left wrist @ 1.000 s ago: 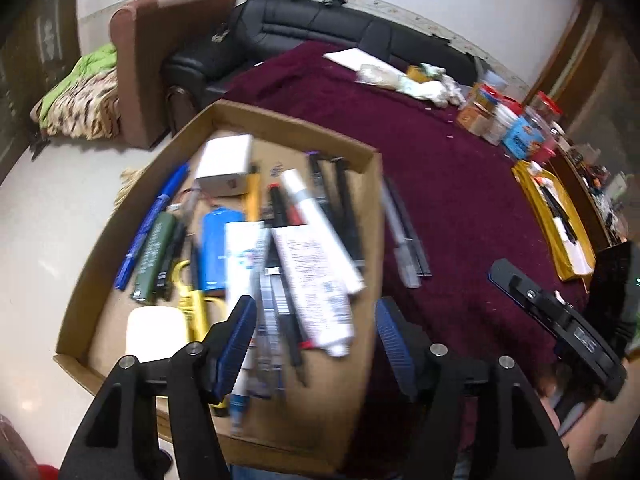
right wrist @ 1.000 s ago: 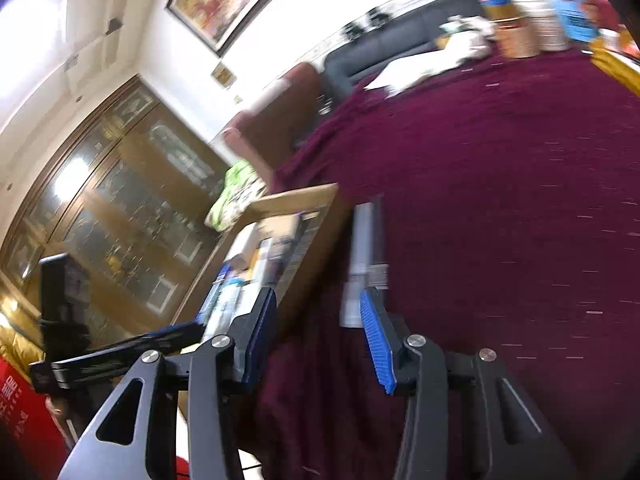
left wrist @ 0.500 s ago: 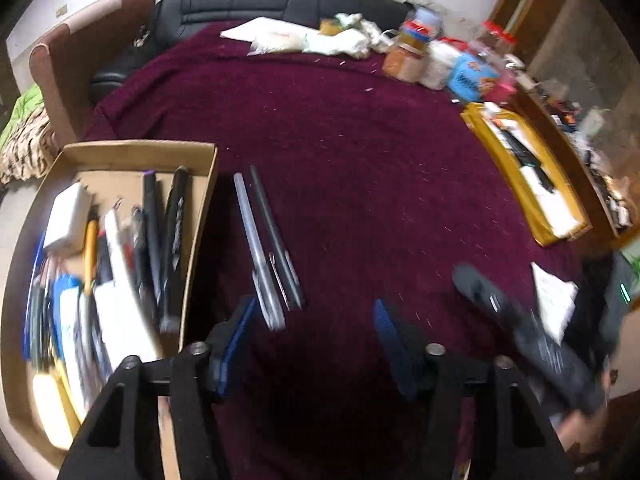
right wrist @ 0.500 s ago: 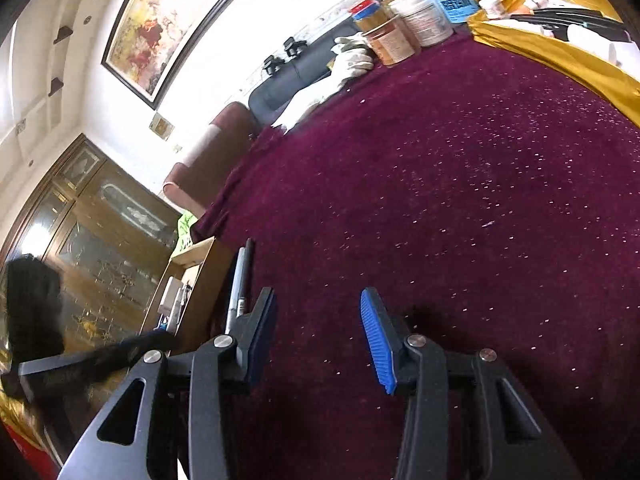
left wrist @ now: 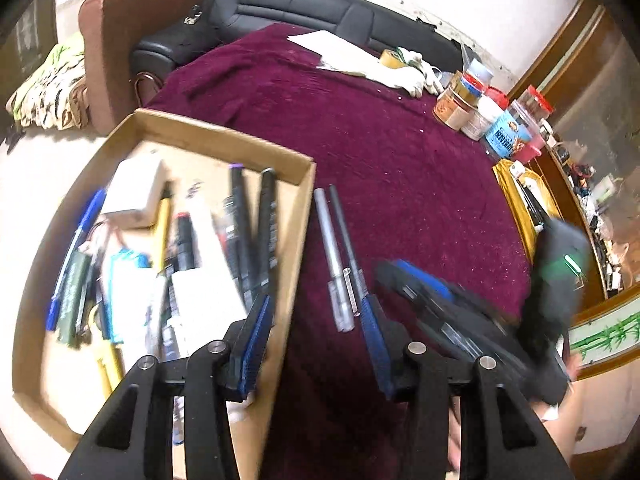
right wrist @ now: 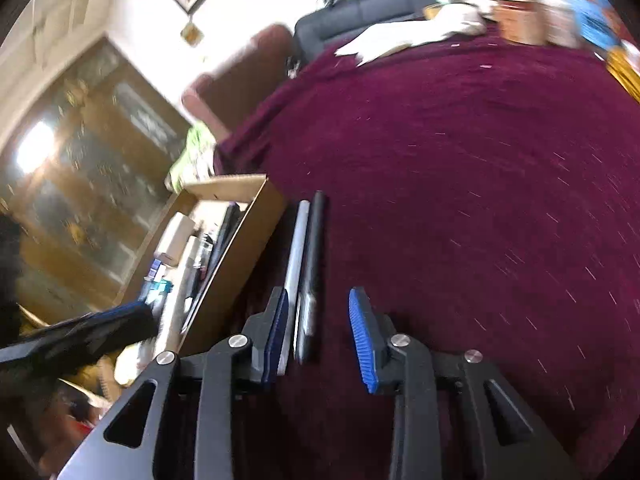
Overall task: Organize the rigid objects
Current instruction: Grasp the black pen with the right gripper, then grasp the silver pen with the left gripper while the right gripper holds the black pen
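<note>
pens: silver pen and black pen lie between the right gripper pads, beside the box
right gripper: closing, nothing pinched
left gripper: closing, empty, straddling the box wall
</note>
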